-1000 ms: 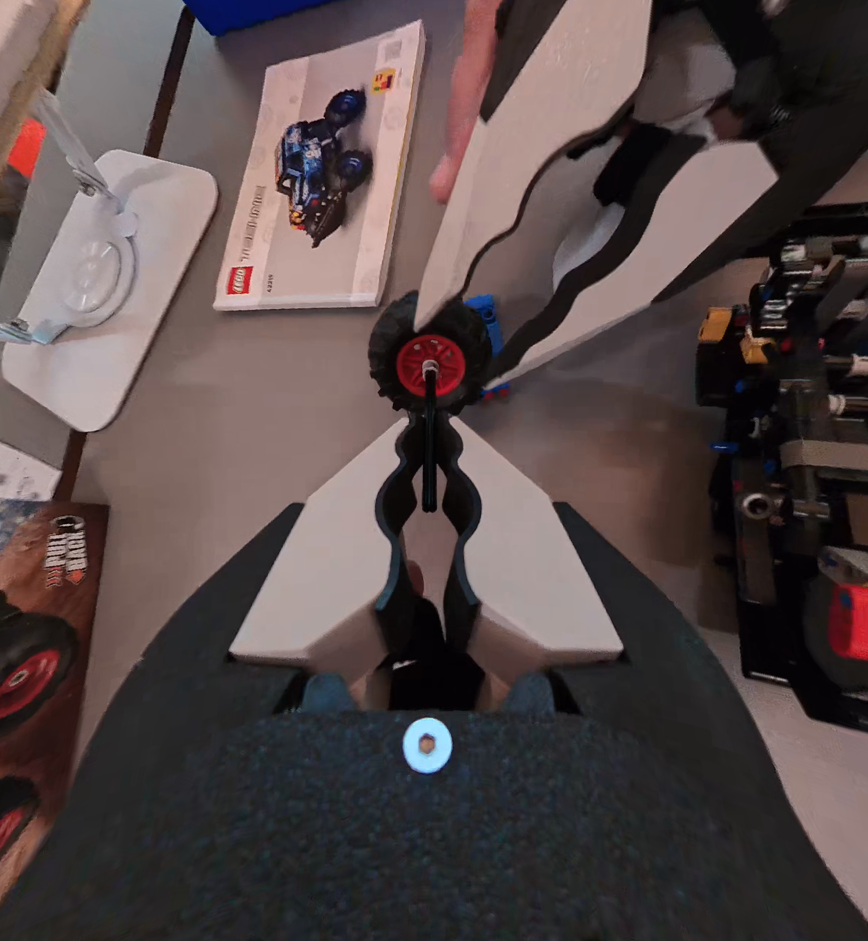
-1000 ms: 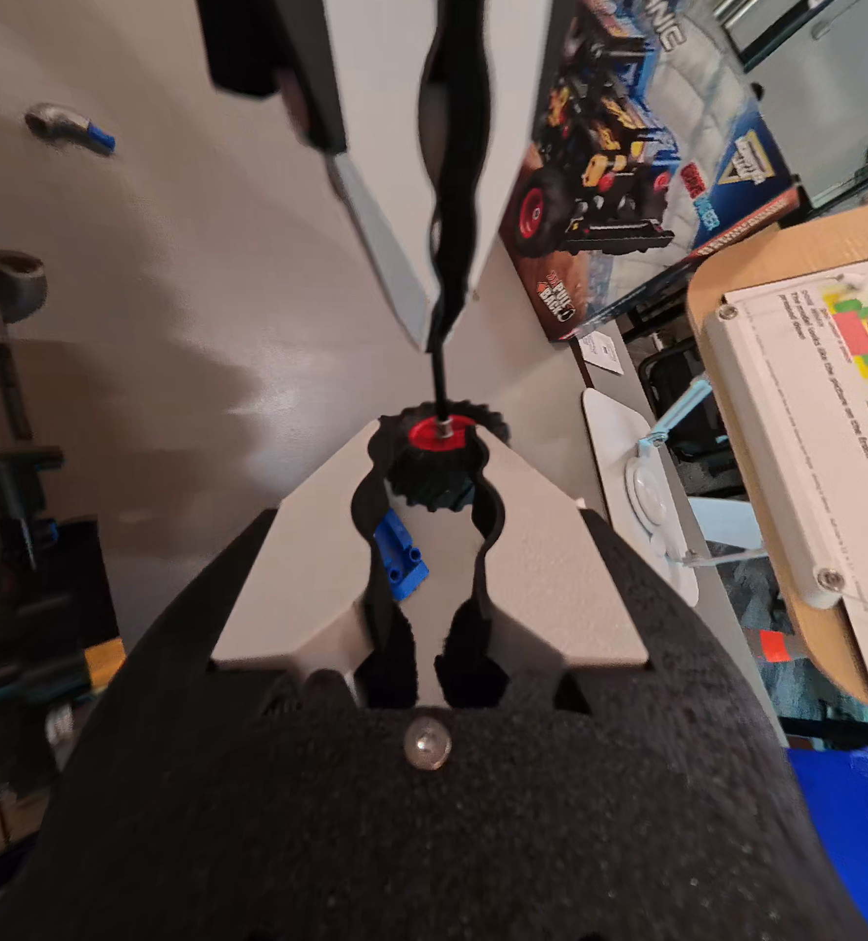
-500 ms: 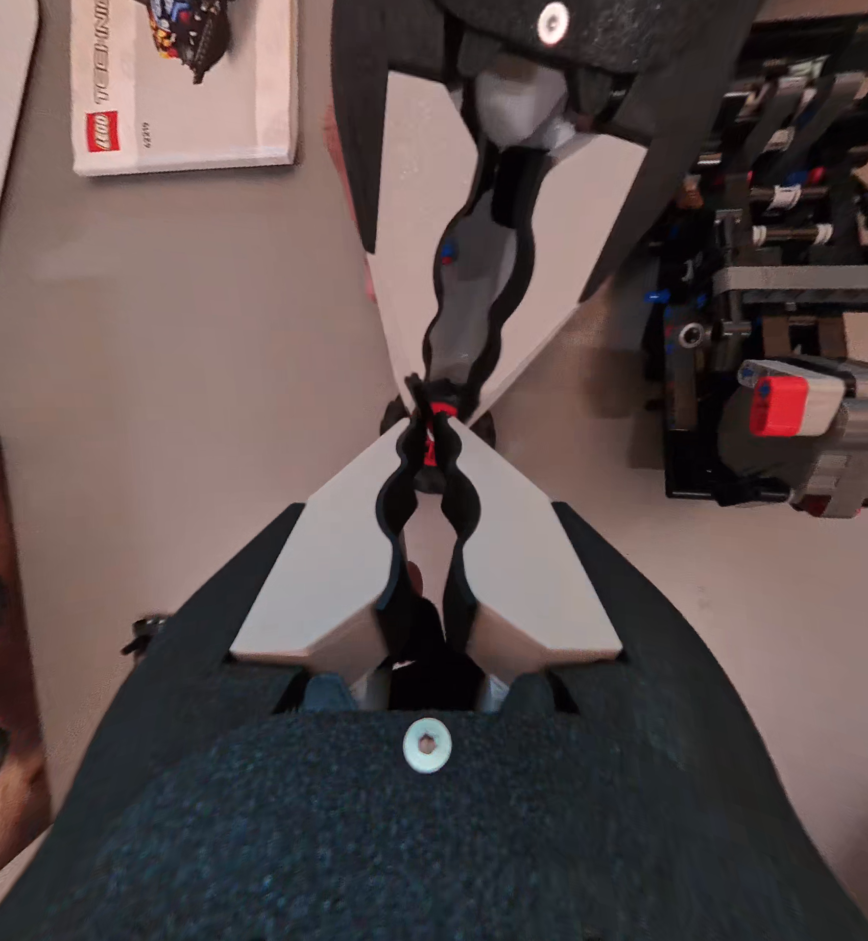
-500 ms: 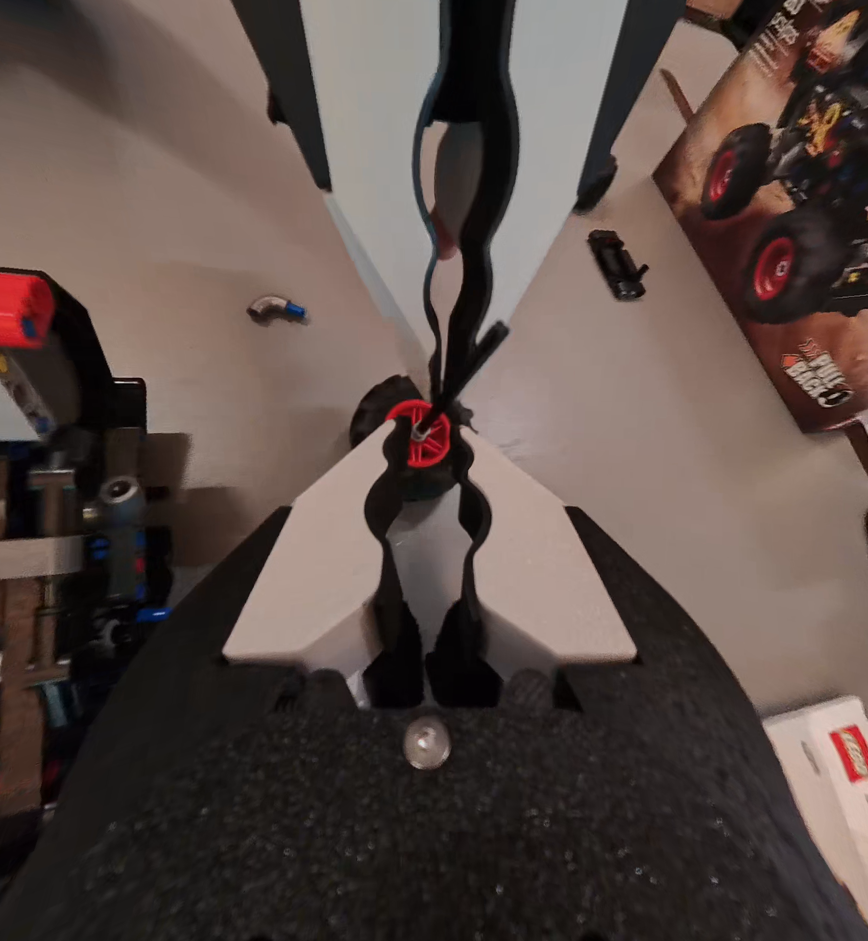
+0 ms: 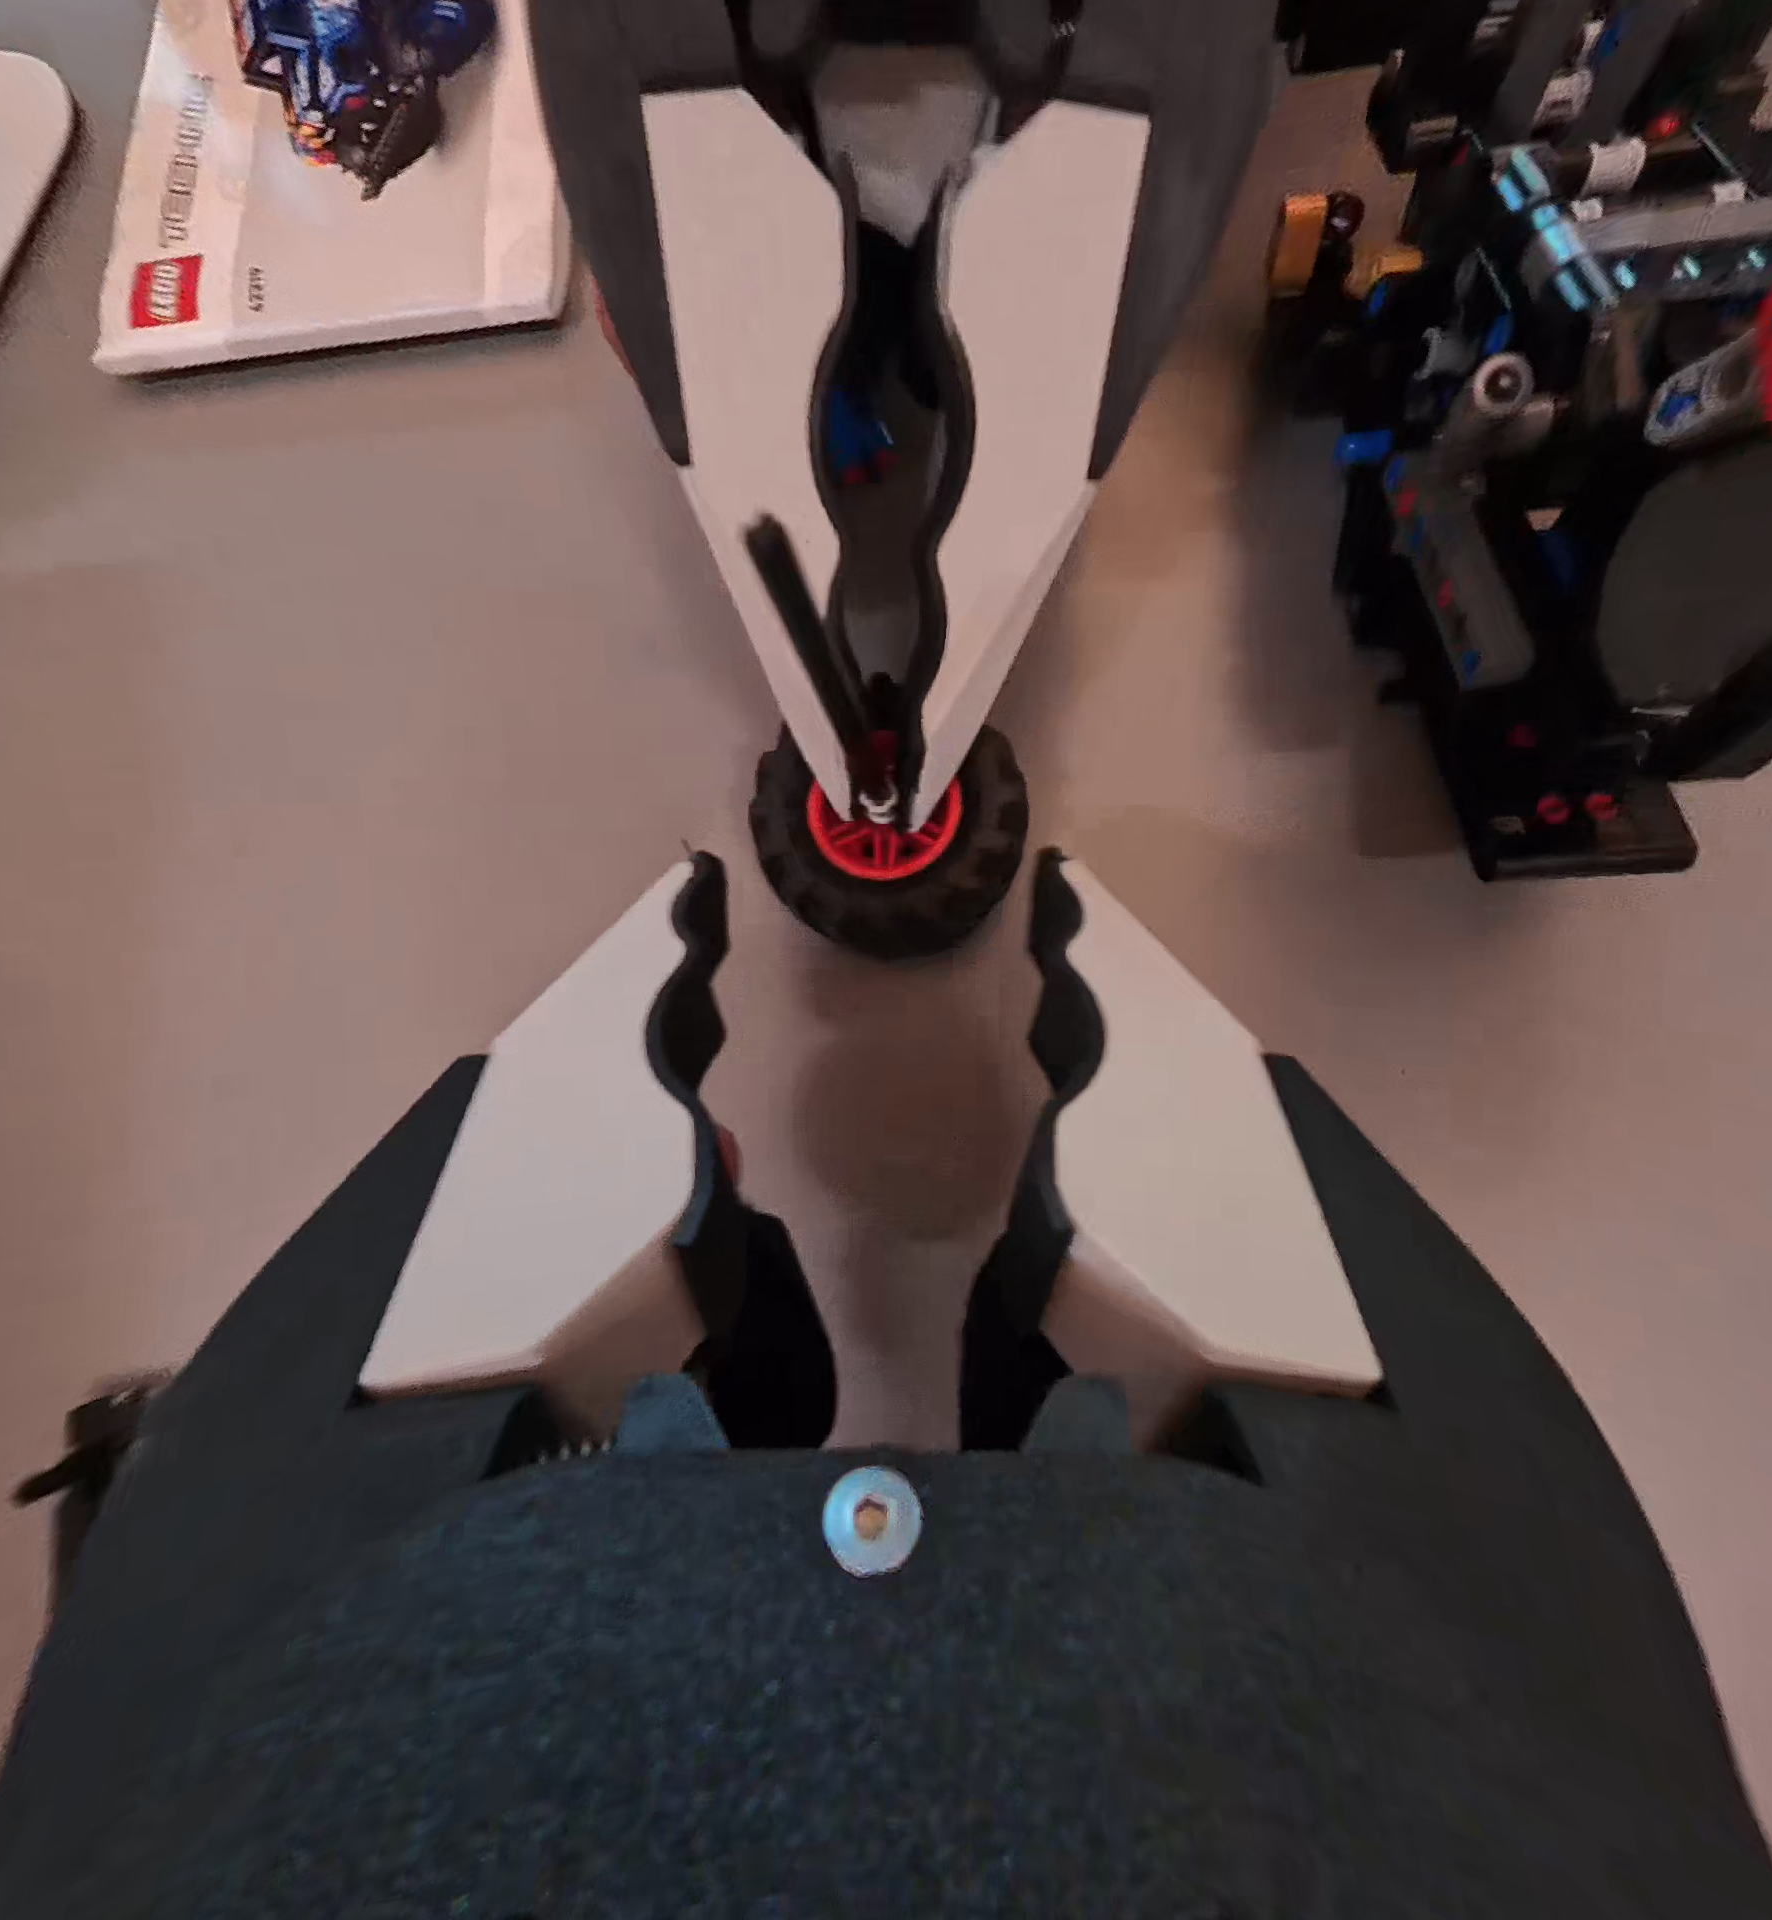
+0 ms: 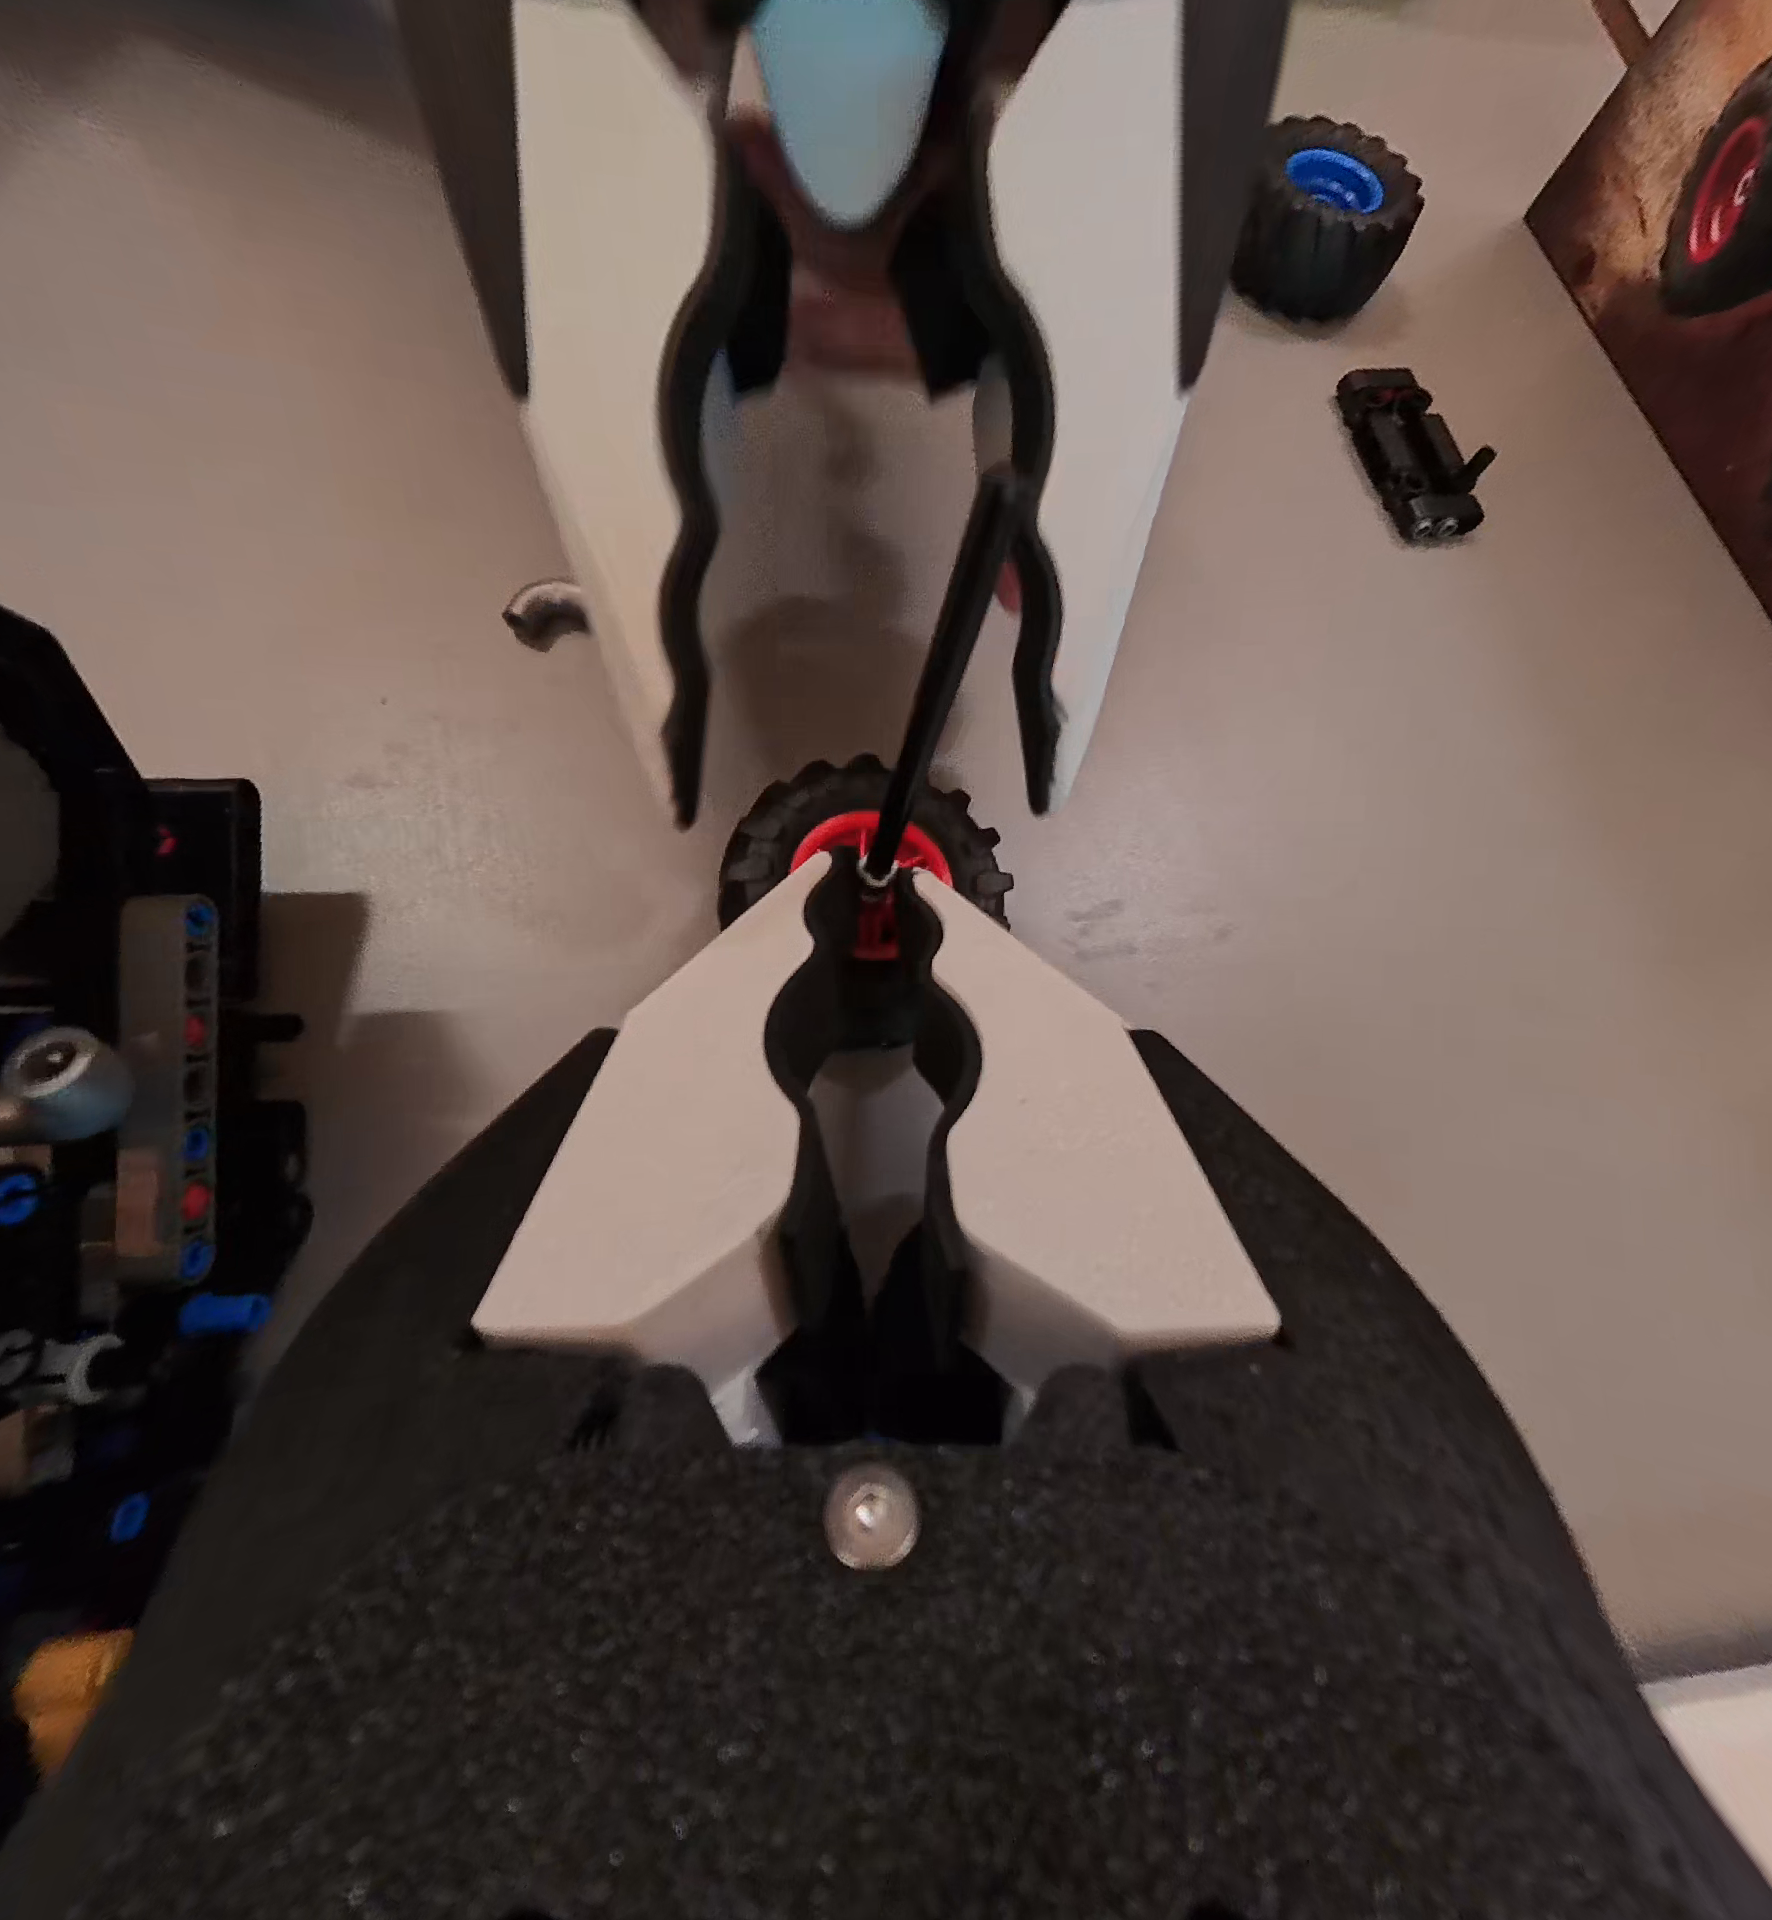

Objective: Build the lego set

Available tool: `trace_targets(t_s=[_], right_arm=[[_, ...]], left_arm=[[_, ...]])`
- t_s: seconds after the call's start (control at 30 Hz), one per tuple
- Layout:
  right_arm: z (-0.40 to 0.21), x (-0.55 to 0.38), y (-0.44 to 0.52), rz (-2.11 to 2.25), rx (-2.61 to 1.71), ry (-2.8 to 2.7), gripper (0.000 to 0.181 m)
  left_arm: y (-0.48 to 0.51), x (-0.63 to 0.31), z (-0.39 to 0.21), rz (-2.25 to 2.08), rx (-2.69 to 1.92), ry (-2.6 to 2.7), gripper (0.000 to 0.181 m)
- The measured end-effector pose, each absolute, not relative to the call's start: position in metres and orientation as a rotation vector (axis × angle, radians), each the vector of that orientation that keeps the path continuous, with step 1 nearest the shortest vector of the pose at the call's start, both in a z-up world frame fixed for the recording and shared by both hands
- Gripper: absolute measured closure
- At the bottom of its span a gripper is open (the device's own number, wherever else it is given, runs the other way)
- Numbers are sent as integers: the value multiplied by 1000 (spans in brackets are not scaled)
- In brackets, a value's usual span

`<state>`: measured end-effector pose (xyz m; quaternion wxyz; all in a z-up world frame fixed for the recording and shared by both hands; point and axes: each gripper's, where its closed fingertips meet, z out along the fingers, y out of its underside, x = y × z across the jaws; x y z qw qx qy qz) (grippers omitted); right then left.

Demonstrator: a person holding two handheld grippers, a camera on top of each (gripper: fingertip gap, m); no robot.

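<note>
A small black wheel with a red hub (image 5: 892, 914) rests on the beige table. A thin black axle (image 5: 804, 623) sticks out of its hub and leans to one side. My right gripper (image 6: 877, 878) is shut on the wheel at its red hub (image 6: 830, 836). In the left wrist view it comes in from the top (image 5: 882, 800). My left gripper (image 5: 877, 860) is open and empty, with its fingertips either side of the wheel and just short of it. In the right wrist view it (image 6: 861, 800) faces mine, and the axle (image 6: 949, 644) leans toward its right finger.
A black brick-built model (image 5: 1588, 416) stands to the right. An instruction booklet (image 5: 342, 187) lies at the far left. A blue-hub wheel (image 6: 1323, 218), a small black part (image 6: 1407, 457), a grey elbow piece (image 6: 544, 613) and a toy box (image 6: 1744, 260) lie around. Less than 4 cm separates the two grippers' tips.
My left gripper has opened, let go of the black axle and drawn back a little. The axle now stands in the wheel's hub. The right gripper still holds the wheel.
</note>
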<state>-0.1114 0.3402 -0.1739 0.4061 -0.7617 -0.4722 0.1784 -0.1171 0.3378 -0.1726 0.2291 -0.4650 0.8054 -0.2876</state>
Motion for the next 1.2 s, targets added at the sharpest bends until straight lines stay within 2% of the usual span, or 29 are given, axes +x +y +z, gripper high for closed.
trace_targets(t_s=[0.03, 0.13, 0.2, 0.3, 0.37, 0.5, 0.53, 0.6, 1.2], right_arm=[[-173, -112, 342, 477, -1934, -1154, 175], [-173, -111, 347, 527, -1946, -1077, 175], [-172, -110, 347, 538, -1954, -1065, 175], [-171, -108, 347, 523, -1953, -1053, 174], [-162, -109, 346, 541, -1898, -1038, 161], [-134, -112, 349, 657, -1802, -935, 155], [-136, -112, 352, 621, -1803, -938, 157], [-137, -114, 354, 556, -1760, -970, 176], [-124, -98, 359, 693, -1743, -750, 178]], left_arm=[[337, -114, -179, -801, -1273, 2217, 114], [333, -96, -193, -831, -1258, 2200, 105], [332, -88, -193, -886, -1265, 2172, 115], [331, -86, -192, -945, -1279, 2165, 116], [331, -87, -194, -907, -1250, 2168, 116], [331, -87, -194, -902, -1240, 2175, 117], [331, -87, -195, -904, -1243, 2176, 117], [331, -87, -195, -909, -1260, 2173, 116], [339, -83, -193, -927, -1338, 2104, 118]])
